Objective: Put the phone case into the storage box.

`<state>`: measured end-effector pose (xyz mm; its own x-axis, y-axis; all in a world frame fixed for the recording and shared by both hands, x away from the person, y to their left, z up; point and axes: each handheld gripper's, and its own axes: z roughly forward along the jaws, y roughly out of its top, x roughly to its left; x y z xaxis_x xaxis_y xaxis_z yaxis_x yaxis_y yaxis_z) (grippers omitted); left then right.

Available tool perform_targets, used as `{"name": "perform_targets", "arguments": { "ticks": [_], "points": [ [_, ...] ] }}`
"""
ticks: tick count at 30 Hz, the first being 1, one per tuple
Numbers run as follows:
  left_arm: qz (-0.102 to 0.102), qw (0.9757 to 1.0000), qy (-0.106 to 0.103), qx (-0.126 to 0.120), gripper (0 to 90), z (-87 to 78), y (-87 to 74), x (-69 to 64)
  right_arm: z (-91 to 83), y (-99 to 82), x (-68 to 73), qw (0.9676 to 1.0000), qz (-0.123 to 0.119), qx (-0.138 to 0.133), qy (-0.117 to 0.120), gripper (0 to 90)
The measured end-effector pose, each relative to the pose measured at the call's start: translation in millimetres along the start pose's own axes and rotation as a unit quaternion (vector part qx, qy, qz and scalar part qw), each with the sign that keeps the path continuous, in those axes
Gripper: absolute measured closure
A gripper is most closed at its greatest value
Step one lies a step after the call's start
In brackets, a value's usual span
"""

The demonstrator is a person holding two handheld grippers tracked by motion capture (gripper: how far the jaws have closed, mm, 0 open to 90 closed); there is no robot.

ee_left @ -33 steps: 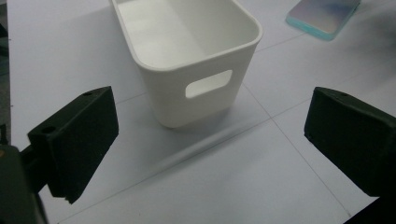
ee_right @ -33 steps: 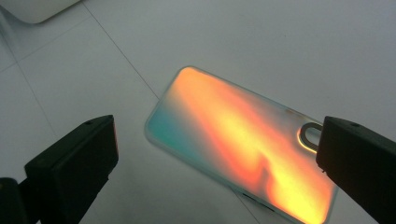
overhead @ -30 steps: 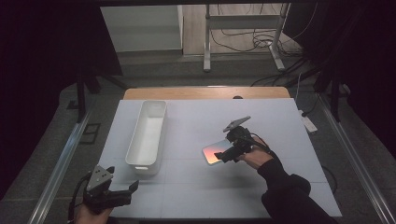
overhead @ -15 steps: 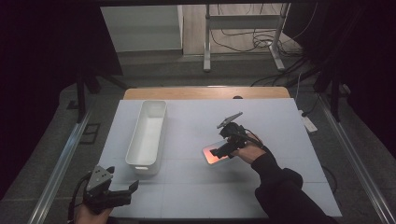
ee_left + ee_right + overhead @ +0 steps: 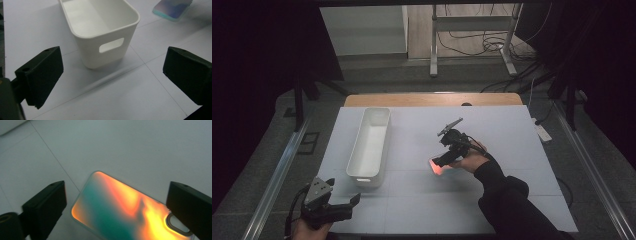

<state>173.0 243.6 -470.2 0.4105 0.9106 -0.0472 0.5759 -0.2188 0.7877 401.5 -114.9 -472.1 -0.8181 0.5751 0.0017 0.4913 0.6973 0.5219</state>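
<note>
No readable text, label or number on anything.

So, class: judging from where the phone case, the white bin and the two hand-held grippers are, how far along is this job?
Early. Done: nothing looks packed; the white bin is empty. In hand: the right hand-held gripper straddles the phone case lying flat on the table; its jaws have just been closing but do not yet pinch it. Left: probably gripping, lifting and putting the case in the bin. The left hand-held gripper waits open near the bin's end.

White bin (image 5: 371,145) left; bare table (image 5: 512,135) elsewhere.
</note>
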Motion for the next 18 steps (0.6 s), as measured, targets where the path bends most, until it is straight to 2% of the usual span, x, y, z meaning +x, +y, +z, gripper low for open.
{"name": "perform_targets", "arguments": {
  "ticks": [3,6,7,8,10,11,14,15,18],
  "points": [
    [0.0,1.0,0.0,0.001,3.8,0.1,0.1,0.0,2.2,0.6,0.3,0.9999,0.005,0.014,0.003,26.2],
    [-0.002,1.0,-0.002,-0.001,3.8,-0.1,0.0,0.3,4.6,1.3,0.5,0.9997,-0.003,0.026,0.001,45.8],
    [-0.002,1.0,-0.002,-0.001,3.8,-0.1,0.0,0.3,4.6,1.3,0.5,0.9997,-0.003,0.026,0.001,45.8],
    [-0.003,1.0,0.0,-0.001,3.8,-0.2,0.0,0.6,6.1,2.1,-0.2,0.9996,0.001,0.029,0.008,58.0],
    [-0.003,1.0,0.0,-0.001,3.8,-0.2,0.0,0.7,7.6,2.8,-1.1,0.9995,0.005,0.029,0.012,66.0],
    [-0.003,1.0,0.0,-0.001,3.8,-0.2,0.0,0.7,7.6,2.8,-1.1,0.9995,0.005,0.029,0.012,66.0],
    [-0.003,1.0,-0.001,-0.001,3.9,-0.2,0.0,0.7,11.1,4.9,-4.0,0.9993,0.013,0.026,0.023,84.6],
    [-0.003,1.0,-0.001,-0.001,3.8,-0.2,0.0,0.7,12.2,5.6,-5.0,0.9992,0.016,0.024,0.026,88.3],
    [-0.003,1.0,-0.001,-0.001,3.9,-0.2,0.0,0.8,16.8,8.2,-6.8,0.999,0.024,0.024,0.031,89.3]
  ]
}}
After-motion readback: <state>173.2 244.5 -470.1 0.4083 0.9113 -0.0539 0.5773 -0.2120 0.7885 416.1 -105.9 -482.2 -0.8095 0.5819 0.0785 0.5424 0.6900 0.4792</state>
